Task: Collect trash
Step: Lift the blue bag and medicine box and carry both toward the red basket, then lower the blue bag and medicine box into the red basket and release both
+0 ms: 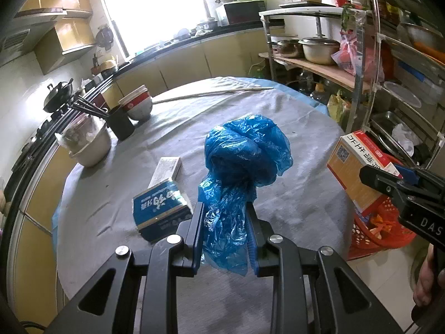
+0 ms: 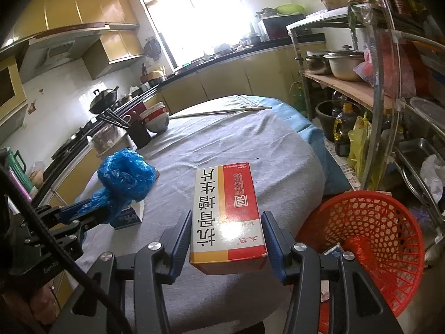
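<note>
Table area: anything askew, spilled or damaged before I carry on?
Nothing spilled or damaged. The left gripper holds the crumpled blue bag, the right gripper the red and white box. On the table, a blue box lies tilted against a white box, still uncollected.

stacked bowls (image 1: 137,104), chopstick holder (image 1: 120,122), steel pots (image 1: 319,50)
</note>
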Tool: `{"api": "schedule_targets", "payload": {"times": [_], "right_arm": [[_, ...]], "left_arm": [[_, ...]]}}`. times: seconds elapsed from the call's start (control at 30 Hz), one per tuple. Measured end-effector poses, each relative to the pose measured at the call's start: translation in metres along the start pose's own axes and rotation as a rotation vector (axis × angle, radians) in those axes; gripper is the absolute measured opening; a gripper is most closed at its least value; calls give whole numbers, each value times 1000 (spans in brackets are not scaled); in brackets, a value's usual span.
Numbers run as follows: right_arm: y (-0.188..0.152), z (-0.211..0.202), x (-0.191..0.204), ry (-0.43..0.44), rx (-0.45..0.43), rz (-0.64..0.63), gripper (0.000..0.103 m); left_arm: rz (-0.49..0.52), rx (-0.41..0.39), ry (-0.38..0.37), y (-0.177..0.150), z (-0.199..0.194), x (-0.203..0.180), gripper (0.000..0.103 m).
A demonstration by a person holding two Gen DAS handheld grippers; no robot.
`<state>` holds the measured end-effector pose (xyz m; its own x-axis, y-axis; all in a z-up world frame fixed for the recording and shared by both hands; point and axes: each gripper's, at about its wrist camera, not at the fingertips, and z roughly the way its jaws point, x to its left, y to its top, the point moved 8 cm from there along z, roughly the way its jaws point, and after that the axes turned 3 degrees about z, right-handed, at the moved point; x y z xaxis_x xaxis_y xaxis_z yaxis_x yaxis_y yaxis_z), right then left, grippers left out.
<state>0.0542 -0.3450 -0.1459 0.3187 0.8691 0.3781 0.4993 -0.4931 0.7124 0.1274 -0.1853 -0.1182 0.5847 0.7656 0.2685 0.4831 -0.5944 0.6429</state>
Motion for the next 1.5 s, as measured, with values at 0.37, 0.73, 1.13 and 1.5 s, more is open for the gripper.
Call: {"api": "schedule_targets", "payload": {"times": [0.37,0.73,1.13,1.5], "right_arm": [[3,-12,-28,-31,-21,44,53],[-1,-32,-82,-107,-36,121,53],[-21,-57,-149,-197,-21,228,53],[-53,-69,-205,-269,26,340,53]], "left_arm": [[52,-7,-16,13,1,-26,28],[166,-26,-77,27,1,-85,28],[282,-12,-161,28,7,-151,28],[336,71,-379,9,17,-212,28]]}}
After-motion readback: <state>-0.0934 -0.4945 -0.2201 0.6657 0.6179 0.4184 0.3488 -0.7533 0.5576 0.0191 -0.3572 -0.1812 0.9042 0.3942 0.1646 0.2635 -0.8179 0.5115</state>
